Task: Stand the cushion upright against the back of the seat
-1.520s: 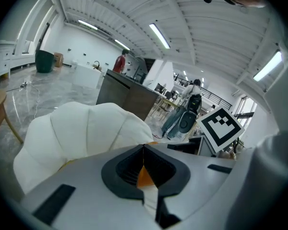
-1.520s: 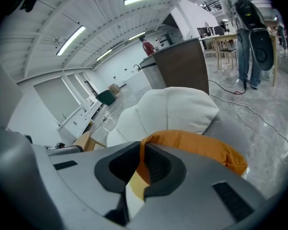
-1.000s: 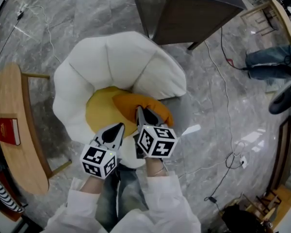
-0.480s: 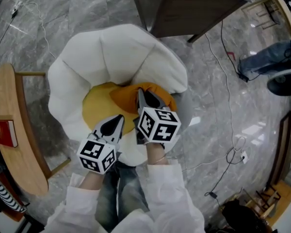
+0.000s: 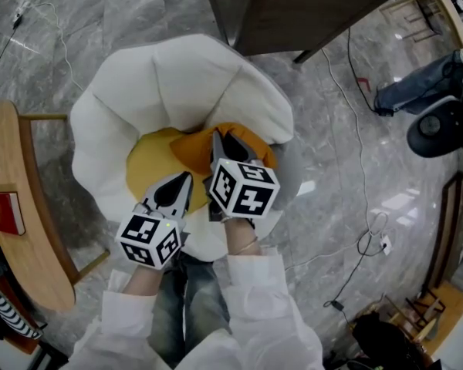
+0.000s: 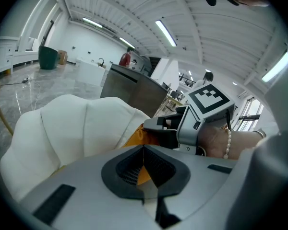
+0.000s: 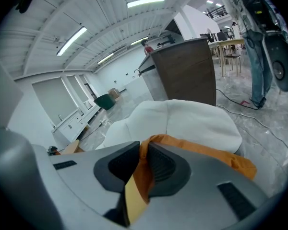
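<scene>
1. The right gripper (image 5: pixel 218 137) is clenching an edge of the orange cushion (image 5: pixel 191 149), with the fabric pinched between its pads.
2. The cushion is lying at the rear of the yellow seat (image 5: pixel 145 174), touching the foot of the white backrest (image 5: pixel 170 83). From the head view I cannot tell whether it is standing upright.
3. The left gripper (image 5: pixel 185 180) is hovering over the front of the seat, just beside the right one. Its jaws are pressing together on nothing.
4. The shell-shaped backrest is curving round the seat on the left, rear and right, leaving only the front open, where the person's knees (image 5: pixel 189 291) are standing.
5. A dark cabinet (image 5: pixel 293 14) is standing close behind the chair.
6. A curved wooden side table (image 5: pixel 11 230) is sitting near the chair's left side, carrying a red book (image 5: pixel 6 213).
7. Cables (image 5: pixel 363 168) are trailing over the grey marble floor (image 5: pixel 324 206) on the right. Farther right, another person's legs (image 5: pixel 409 91) and a black round object (image 5: pixel 441 133) are showing.
</scene>
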{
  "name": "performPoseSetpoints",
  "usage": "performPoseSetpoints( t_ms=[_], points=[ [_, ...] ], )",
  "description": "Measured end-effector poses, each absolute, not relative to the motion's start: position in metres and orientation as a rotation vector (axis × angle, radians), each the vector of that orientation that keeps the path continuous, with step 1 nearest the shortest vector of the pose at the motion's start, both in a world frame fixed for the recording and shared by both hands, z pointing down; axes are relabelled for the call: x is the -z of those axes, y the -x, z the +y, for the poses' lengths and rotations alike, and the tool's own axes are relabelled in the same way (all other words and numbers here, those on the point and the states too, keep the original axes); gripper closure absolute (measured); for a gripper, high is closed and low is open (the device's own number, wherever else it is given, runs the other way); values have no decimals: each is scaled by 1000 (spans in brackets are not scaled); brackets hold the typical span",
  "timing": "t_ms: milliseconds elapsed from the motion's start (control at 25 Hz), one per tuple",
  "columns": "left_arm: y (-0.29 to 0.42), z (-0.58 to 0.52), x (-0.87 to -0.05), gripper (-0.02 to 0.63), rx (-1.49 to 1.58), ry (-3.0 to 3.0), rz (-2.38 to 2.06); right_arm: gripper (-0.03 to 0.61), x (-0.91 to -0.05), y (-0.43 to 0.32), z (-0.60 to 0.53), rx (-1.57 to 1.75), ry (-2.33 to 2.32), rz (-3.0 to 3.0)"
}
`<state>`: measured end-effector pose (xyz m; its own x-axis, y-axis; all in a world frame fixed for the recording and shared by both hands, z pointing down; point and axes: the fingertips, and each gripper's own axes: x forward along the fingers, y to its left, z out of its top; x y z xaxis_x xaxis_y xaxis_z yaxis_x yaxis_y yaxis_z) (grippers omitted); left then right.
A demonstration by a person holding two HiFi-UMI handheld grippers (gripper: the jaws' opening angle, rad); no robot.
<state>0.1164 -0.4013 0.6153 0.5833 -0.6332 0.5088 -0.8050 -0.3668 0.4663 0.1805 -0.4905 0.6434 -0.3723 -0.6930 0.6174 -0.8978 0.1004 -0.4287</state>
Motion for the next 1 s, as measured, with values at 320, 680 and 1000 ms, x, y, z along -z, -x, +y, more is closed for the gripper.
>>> performPoseSetpoints(
  t_ms=[320,680,1000],
  points=[
    [-115,-406,-607,607,-318,-2154,-1145,491,-632,-176,-483,-1119,-1593,-2145],
    [-112,-398,-584,607,-310,-2195,-1147,488,-611,-172,-463,-1071,-1580,-2204],
    [-109,-372,-538,607,-273,-2253,-1124,516,-561,-165,-425,-999,-1645,-2246]
  ],
)
